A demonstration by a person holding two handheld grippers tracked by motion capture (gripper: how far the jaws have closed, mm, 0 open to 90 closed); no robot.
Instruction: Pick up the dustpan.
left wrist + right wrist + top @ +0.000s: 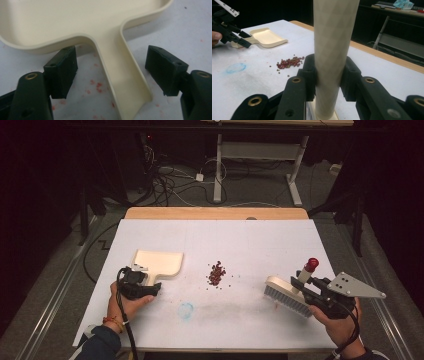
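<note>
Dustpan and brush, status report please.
Left gripper open, astride dustpan handle, not touching. Right gripper shut on brush handle. Bean pile lies between them, nothing in the way.

1. The place looks like a lab or test room, dark around one lit work table [150, 320].
2. Loose cables [170, 180] trail over the grey carpeted floor [260, 195] behind it.
3. A height-adjustable desk frame [260, 155] on white legs stands farther back.
4. A white sheet covers the wooden tabletop, and dark curtains hang at both sides.
</note>
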